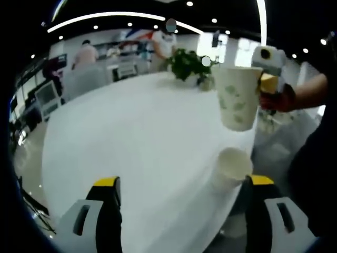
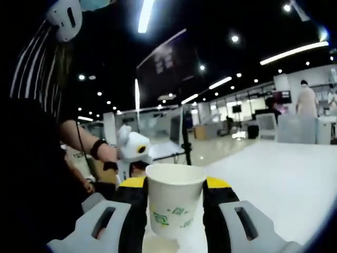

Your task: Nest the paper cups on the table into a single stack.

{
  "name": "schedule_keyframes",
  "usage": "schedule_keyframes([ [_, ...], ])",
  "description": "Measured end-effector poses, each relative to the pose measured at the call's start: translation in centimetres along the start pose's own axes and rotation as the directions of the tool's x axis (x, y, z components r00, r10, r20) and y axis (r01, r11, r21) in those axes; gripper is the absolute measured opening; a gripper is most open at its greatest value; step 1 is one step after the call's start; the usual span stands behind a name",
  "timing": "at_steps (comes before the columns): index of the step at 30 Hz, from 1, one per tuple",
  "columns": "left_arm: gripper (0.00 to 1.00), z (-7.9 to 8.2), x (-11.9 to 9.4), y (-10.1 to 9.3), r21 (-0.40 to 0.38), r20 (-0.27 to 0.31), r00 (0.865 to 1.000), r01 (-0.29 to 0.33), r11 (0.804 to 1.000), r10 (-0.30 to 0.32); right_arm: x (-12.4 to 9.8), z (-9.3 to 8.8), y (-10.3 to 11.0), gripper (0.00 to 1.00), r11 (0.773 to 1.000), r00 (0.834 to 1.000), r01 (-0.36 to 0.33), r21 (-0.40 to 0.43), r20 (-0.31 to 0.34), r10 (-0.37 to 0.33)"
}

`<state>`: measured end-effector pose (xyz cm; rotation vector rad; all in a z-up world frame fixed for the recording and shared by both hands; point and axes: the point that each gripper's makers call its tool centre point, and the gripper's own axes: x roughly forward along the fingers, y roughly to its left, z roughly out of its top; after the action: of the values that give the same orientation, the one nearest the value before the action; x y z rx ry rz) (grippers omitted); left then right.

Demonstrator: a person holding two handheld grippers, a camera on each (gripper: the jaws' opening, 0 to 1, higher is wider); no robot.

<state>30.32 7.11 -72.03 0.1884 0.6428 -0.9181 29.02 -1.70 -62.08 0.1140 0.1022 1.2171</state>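
A white paper cup with green leaf print (image 1: 236, 98) hangs upright above the round white table (image 1: 131, 137), and my right gripper (image 1: 261, 79) is shut on it from the right. In the right gripper view the same cup (image 2: 174, 203) stands between the yellow-tipped jaws of my right gripper (image 2: 174, 185). A second paper cup (image 1: 231, 166) stands on the table near its right edge, below the held one. My left gripper (image 1: 181, 196) is open low over the table, this cup just ahead of its right jaw. The left gripper (image 2: 134, 149) also shows behind the held cup, in a person's hand.
A potted green plant (image 1: 187, 64) stands at the table's far side. The table edge (image 1: 247, 158) drops off just right of the standing cup. Chairs (image 1: 87, 79) and people (image 1: 164, 45) are beyond the table. The person's dark torso (image 2: 31, 174) is close on the left.
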Motion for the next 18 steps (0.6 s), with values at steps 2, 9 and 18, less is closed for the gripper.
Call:
schedule_keyframes([
  [2,0.97,-0.1,0.0,0.0,-0.002,-0.003,1.000,0.000,1.000,0.000,0.1,-0.4,0.4,0.37,1.000,1.000,-0.005,-0.010,0.005,0.005],
  [9,0.97,0.0,0.2,-0.2,0.004,-0.010,1.000,0.003,1.000,-0.003,0.4,-2.1,1.3,0.37,1.000,1.000,-0.029,0.005,0.006,0.029],
  [18,0.96,-0.4,0.0,-0.2,0.000,-0.018,1.000,0.000,1.000,0.000,0.5,-4.0,2.0,0.37,1.000,0.999,-0.025,0.012,-0.028,0.026],
])
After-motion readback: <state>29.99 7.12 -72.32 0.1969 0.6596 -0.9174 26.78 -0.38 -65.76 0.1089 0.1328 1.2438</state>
